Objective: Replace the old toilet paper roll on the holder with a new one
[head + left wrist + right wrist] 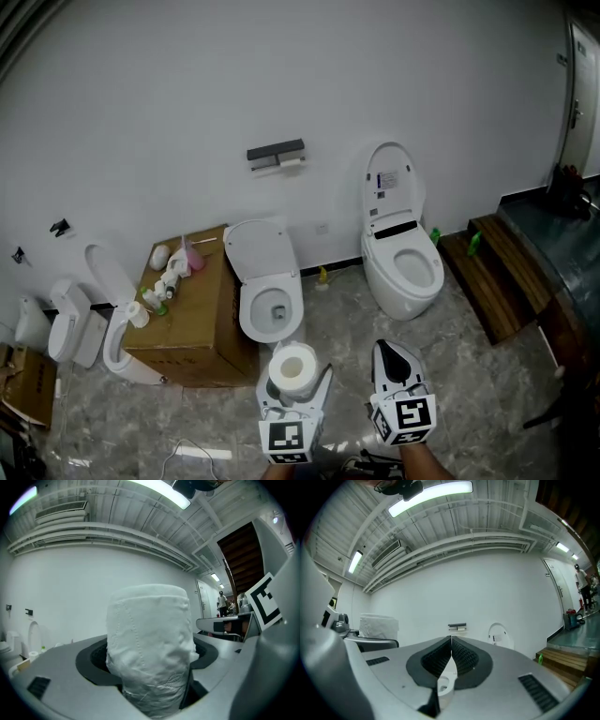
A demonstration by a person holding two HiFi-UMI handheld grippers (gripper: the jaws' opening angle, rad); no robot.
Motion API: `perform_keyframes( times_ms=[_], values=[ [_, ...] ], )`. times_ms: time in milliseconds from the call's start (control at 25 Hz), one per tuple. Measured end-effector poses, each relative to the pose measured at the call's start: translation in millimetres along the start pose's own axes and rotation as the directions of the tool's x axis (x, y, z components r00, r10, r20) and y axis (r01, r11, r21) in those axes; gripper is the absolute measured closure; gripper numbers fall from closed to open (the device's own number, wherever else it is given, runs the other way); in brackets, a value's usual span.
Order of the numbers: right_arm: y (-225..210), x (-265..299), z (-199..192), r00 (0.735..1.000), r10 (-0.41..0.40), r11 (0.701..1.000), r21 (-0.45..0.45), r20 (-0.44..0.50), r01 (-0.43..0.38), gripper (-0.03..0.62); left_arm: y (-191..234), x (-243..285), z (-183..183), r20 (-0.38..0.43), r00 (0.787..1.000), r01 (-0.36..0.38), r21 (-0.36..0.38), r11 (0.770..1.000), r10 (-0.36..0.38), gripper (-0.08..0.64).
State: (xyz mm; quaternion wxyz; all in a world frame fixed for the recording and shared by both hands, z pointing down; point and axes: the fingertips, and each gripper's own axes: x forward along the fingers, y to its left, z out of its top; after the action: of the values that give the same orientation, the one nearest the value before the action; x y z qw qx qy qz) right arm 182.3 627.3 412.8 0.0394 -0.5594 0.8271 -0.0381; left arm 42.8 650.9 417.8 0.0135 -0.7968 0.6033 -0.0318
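Note:
A full white toilet paper roll (pixel 292 368) stands upright between the jaws of my left gripper (pixel 294 375), which is shut on it; the roll (pixel 149 653) fills the left gripper view. My right gripper (pixel 386 354) is shut with nothing in it, its pads (pixel 451 649) meeting at the tips. On the white wall ahead hangs the dark paper holder (pixel 277 154), and the same holder (pixel 457 627) shows small in the right gripper view, with an almost bare pale roll (pixel 292 162) on it. Both grippers are well short of the wall, low in the head view.
An open white toilet (pixel 265 291) stands just ahead of my left gripper, a second toilet (pixel 401 244) to the right. A cardboard box (pixel 187 314) with bottles on it is at left. Wooden steps (pixel 497 267) lie at right. A person (pixel 222 603) stands far off.

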Motion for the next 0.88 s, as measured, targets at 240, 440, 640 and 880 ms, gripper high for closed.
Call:
perform_keyframes(
  times_ms=[240, 440, 640, 880],
  values=[
    [-16.0, -0.4, -1.6, 1.000, -0.018, 1.000, 0.002, 0.001, 0.018, 0.574, -7.0, 9.2, 1.5, 0.000, 1.000, 0.003, 0.004, 1.000, -0.003, 0.140],
    [-15.9, 18.6, -4.0, 1.000, -0.027, 1.000, -0.003, 0.000, 0.027, 0.574, 0.4, 24.1, -1.3, 0.000, 1.000, 0.015, -0.002, 1.000, -0.015, 0.140],
    [-13.5, 51.2, -8.7, 1.000, -0.026, 0.999, -0.025, -0.015, 0.026, 0.574, 20.5, 50.2, -7.5, 0.001, 1.000, 0.016, -0.019, 1.000, -0.016, 0.140],
    [-9.8, 108.5, -9.5, 0.999, -0.037, 0.998, -0.044, -0.016, 0.036, 0.574, 57.6, 94.0, -10.5, 0.010, 1.000, 0.026, -0.036, 0.999, -0.026, 0.140]
  ],
)
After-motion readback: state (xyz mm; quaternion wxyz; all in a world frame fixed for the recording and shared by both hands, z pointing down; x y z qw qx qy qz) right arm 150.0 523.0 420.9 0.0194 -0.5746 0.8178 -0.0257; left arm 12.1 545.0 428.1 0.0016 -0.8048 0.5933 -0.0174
